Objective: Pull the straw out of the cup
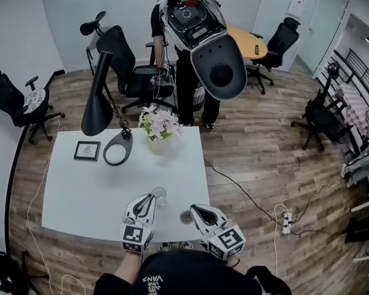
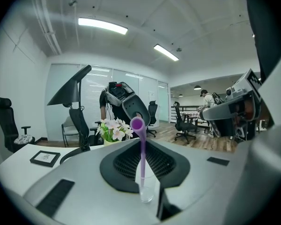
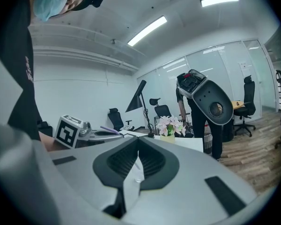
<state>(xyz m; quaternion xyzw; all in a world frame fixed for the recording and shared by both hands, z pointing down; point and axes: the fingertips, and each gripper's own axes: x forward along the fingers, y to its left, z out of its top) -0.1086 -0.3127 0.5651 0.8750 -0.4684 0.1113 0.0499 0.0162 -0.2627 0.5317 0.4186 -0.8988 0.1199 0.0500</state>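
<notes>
A clear cup stands on the white table, just ahead of my left gripper. In the left gripper view a purple straw runs upright between the jaws of the left gripper, which is shut on it. Its lower end dips into the cup and its bent top rises above the tips. My right gripper hovers near the table's front edge, jaws together on nothing. The right gripper view shows the cup through the slit below the jaws, and the straw at the left.
A small round dark object lies beside the right gripper's tip. Further back stand a black desk lamp, a flower pot and a framed card. A person stands behind the table, among office chairs.
</notes>
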